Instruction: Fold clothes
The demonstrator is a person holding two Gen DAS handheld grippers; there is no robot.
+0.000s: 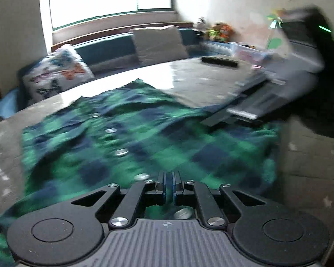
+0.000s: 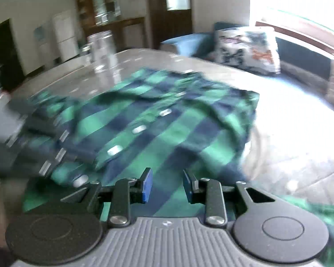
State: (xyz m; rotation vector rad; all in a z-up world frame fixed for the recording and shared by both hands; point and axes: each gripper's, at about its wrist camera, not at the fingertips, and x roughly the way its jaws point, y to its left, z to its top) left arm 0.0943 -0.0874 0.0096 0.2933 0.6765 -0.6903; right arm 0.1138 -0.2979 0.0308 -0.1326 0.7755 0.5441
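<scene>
One checked shirt (image 1: 127, 138), green and navy, spread rumpled across mid-frame on the grey table (image 1: 200, 77). Soft, light, floppy, likely to slide and bunch; best pinched at a hem or shoulder edge. Left claw (image 1: 168, 185) closed, empty. Right claw (image 2: 167, 185) parted, nothing between, above cloth.

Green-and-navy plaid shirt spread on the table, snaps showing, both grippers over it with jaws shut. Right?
Not quite: only the left gripper is shut. The right wrist view shows the right gripper with jaws apart, nothing between them. The plaid shirt does lie on the table, snaps showing.
</scene>
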